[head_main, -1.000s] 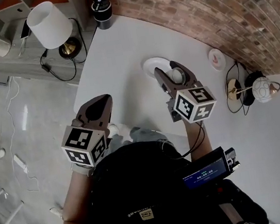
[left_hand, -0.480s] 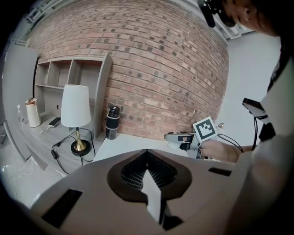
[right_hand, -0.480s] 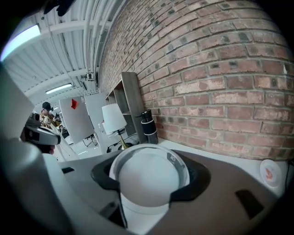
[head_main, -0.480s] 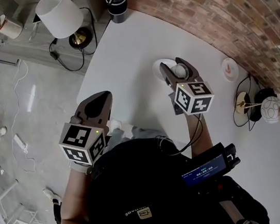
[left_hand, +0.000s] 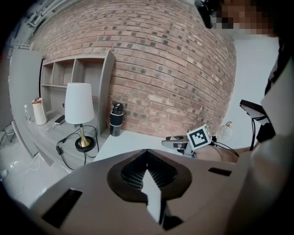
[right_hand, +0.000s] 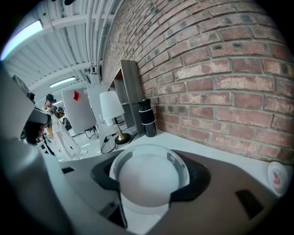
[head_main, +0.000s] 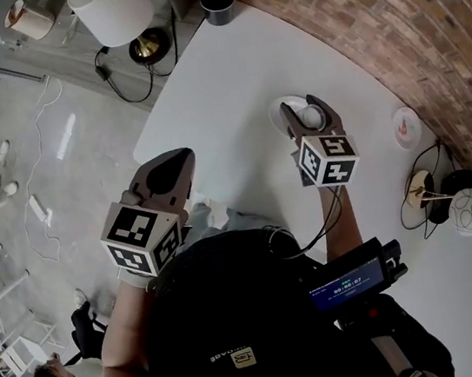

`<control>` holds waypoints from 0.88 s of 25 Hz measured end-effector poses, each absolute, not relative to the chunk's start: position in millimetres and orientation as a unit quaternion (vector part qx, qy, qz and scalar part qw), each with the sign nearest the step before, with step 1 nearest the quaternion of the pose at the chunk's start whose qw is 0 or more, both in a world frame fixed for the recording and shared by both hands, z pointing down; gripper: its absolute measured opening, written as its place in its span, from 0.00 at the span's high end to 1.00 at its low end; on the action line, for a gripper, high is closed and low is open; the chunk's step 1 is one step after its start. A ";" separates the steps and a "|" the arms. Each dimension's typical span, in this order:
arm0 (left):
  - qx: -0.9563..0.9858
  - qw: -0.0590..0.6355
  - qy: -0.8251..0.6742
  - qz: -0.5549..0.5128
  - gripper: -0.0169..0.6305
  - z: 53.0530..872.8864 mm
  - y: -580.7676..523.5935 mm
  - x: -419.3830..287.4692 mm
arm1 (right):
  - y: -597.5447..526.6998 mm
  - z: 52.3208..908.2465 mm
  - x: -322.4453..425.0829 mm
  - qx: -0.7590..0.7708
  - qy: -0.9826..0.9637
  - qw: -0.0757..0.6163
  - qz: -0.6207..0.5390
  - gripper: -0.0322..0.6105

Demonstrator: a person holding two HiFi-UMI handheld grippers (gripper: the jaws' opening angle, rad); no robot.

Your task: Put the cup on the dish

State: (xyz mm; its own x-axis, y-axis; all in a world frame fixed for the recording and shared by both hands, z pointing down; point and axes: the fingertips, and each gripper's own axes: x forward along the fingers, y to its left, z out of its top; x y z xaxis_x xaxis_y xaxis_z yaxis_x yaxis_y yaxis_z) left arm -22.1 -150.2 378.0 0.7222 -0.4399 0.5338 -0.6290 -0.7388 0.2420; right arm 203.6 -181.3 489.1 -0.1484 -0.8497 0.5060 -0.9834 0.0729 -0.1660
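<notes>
Spread below everything: the white table (head_main: 201, 74), with the white dish (head_main: 289, 101) lying on it. Left gripper (head_main: 179, 159) off the table side, jaws pressed together, nothing between them. Right gripper (head_main: 304, 107) clamped on the white cup (head_main: 312, 116), holding it over the dish; impossible to tell whether touching it or not.

Possible troubles, as a judgement only:
- Letting go too high, so the cup tips or rolls on the smooth dish.
- Lowering off-centre, so it lands on the rim.
- Pushing the dish aside with a jaw while opening.

Readable writing: almost none.
- Only black-and-white square patterns on the marker cubes (head_main: 329, 160).
- Digits on a small screen (head_main: 345, 281), too small to read.
- A red mark on a small plate (head_main: 406, 125), unclear.
</notes>
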 end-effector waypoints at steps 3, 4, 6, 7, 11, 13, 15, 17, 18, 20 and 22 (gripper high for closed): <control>0.898 0.214 -0.305 0.235 0.97 382.3 -147.8 -20.8 | -184.8 504.6 206.1 0.630 -0.723 0.149 0.241 0.54; 0.896 0.216 -0.308 0.236 0.97 383.6 -147.3 -20.0 | -186.0 509.5 207.1 0.628 -0.724 0.150 0.242 0.54; 0.893 0.221 -0.312 0.239 0.97 386.4 -146.6 -18.5 | -188.3 518.3 209.0 0.625 -0.725 0.156 0.243 0.54; 0.891 0.222 -0.314 0.241 0.97 387.9 -146.2 -17.9 | -189.3 522.0 209.8 0.624 -0.726 0.160 0.243 0.54; 0.885 0.229 -0.320 0.247 0.97 392.6 -145.2 -15.2 | -194.9 534.5 212.9 0.619 -0.728 0.166 0.244 0.54; 0.884 0.230 -0.321 0.250 0.97 393.9 -144.9 -13.0 | -198.0 540.5 216.0 0.619 -0.727 0.168 0.245 0.54; 0.882 0.231 -0.324 0.253 0.97 395.2 -143.9 -12.5 | -199.9 547.3 217.9 0.618 -0.727 0.173 0.245 0.54; 0.879 0.232 -0.327 0.257 0.97 397.1 -143.3 -14.1 | -201.2 554.5 218.1 0.616 -0.727 0.181 0.244 0.54; 0.878 0.233 -0.329 0.258 0.97 398.2 -143.5 -15.2 | -202.0 558.0 218.3 0.615 -0.727 0.184 0.243 0.54; 0.874 0.235 -0.334 0.262 0.97 400.6 -143.8 -17.4 | -203.5 564.7 219.1 0.615 -0.726 0.188 0.243 0.54; 0.871 0.238 -0.338 0.266 0.97 402.9 -143.2 -20.3 | -203.9 571.4 219.7 0.615 -0.725 0.190 0.245 0.54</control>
